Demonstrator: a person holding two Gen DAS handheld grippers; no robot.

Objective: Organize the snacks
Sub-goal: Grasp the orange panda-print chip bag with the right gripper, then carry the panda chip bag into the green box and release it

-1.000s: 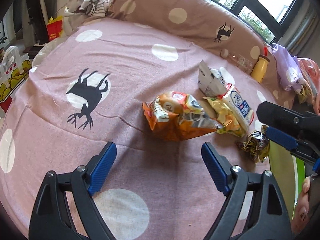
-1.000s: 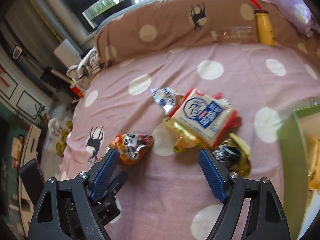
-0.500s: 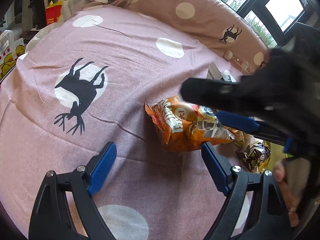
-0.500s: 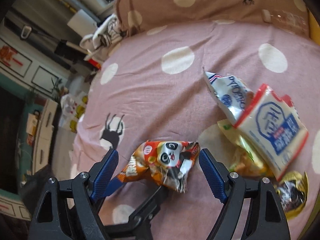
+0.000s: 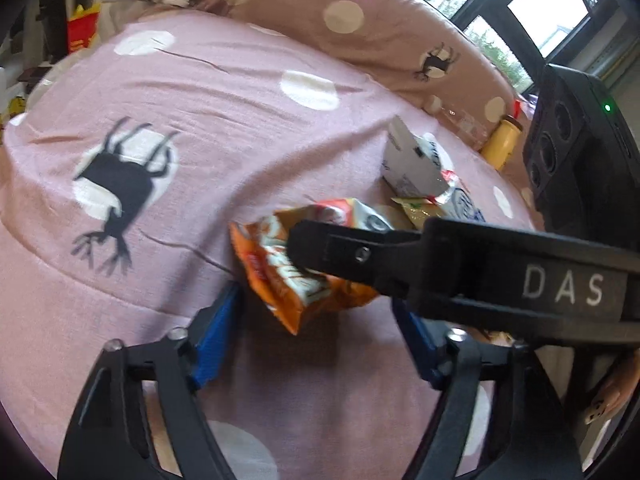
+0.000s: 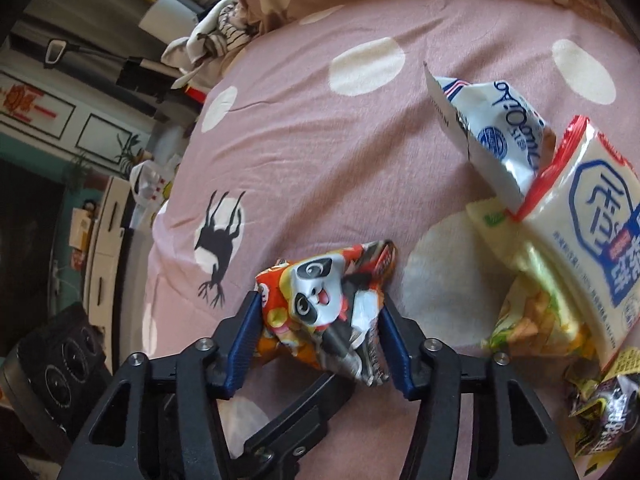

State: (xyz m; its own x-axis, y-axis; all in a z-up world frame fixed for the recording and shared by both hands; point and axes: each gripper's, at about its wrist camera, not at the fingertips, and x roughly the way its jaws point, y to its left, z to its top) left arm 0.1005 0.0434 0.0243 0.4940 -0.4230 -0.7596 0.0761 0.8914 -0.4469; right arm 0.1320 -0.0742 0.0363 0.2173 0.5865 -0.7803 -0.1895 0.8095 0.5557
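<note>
Lying crumpled on the pink spotted bedspread (image 6: 304, 152), the orange panda snack bag (image 6: 320, 308) is the thing everything else gathers around. The right tongs (image 6: 320, 336) have just been closing, and their blue pads (image 6: 244, 344) now press against both sides of the bag, clamped on it while it rests on the bed. The left tongs (image 5: 316, 340) have also just been narrowing; their blue pads sit on the near side of the same bag, one to either flank, but they stand clear of it with bare bedspread showing between pad and foil, so they remain apart and hold nothing. In the left wrist view the black arm of the right tool crosses over the bag from the right and hides part of it.

Beyond the panda bag, toward the headboard cushion (image 5: 360, 28), a torn white and blue packet (image 6: 492, 128) stands half upright. Beside that, right of the panda bag, a cream rice-cracker pack with red edging and blue lettering (image 6: 592, 216) lies on top of a yellow-green snack bag (image 6: 536, 312). A small dark crinkled wrapper (image 6: 604, 412) sits further right of the panda bag, near the frame edge. A yellow bottle (image 5: 505, 142) rests against the cushion behind the pile. Left of the panda bag, a black deer print (image 6: 220, 240) marks the bedspread.
</note>
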